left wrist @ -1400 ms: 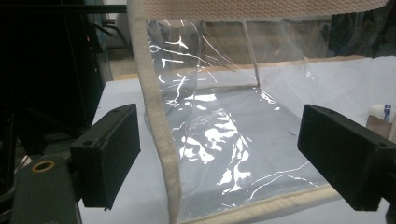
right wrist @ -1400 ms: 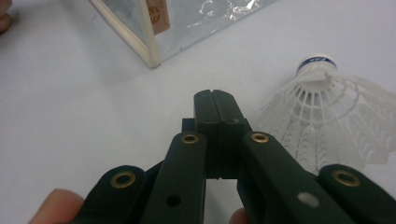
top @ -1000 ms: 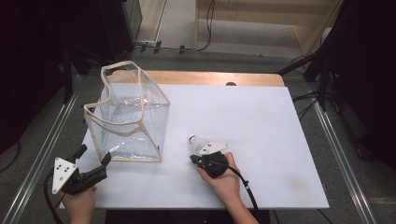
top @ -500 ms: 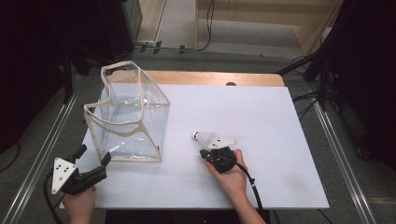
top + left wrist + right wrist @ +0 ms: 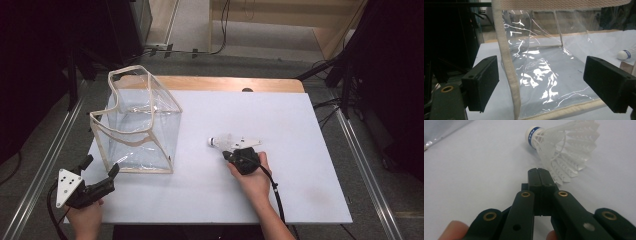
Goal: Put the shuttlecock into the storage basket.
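A white plastic shuttlecock (image 5: 227, 141) with a blue-banded cork lies low over the white table (image 5: 290, 115), right of centre. My right gripper (image 5: 230, 154) is shut, its tips pinching the rim of the shuttlecock's skirt (image 5: 566, 147); the right gripper (image 5: 540, 173) shows both jaws pressed together. A clear plastic bag (image 5: 140, 125) with cream trim stands upright and open-topped at the table's left. My left gripper (image 5: 102, 165) is open at the bag's near left corner. In the left gripper view the bag's cream edge (image 5: 509, 75) rises between the spread jaws of the left gripper (image 5: 546, 83), touching neither.
A wooden strip (image 5: 225, 83) runs along the table's far edge. Metal rails (image 5: 45, 165) flank both sides, with dark equipment and cables on the floor beyond. The shuttlecock's cork (image 5: 623, 55) shows at the right past the bag.
The right hand has moved to the right and away from me, and the shuttlecock has gone with it. The left gripper and the bag have stayed put.
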`<control>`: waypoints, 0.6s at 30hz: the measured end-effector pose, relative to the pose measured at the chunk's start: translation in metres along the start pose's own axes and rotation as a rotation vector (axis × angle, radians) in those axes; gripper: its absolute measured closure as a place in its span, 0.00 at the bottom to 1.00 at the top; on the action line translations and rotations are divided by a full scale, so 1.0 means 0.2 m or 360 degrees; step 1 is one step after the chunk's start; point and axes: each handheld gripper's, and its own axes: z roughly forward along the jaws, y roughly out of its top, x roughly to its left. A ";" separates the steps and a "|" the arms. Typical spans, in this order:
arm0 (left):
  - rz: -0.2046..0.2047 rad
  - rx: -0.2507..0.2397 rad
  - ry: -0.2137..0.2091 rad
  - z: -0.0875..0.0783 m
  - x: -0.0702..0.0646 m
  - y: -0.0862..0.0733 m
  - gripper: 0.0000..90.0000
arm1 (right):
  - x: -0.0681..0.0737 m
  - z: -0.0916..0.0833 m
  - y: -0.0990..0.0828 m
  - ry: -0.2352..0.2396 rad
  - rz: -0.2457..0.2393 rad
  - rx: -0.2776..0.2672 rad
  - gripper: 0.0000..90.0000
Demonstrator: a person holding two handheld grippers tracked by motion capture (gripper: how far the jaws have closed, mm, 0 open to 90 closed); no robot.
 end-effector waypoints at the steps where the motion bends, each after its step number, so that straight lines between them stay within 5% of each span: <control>1: -0.0002 -0.0002 0.0001 0.00 0.00 0.00 0.15 | -0.01 0.00 0.01 -0.0006 0.0002 0.0001 0.97; 18: -0.0001 -0.0004 -0.0002 0.00 0.00 0.00 0.15 | -0.14 0.11 0.19 -0.0077 -0.0018 0.0036 0.97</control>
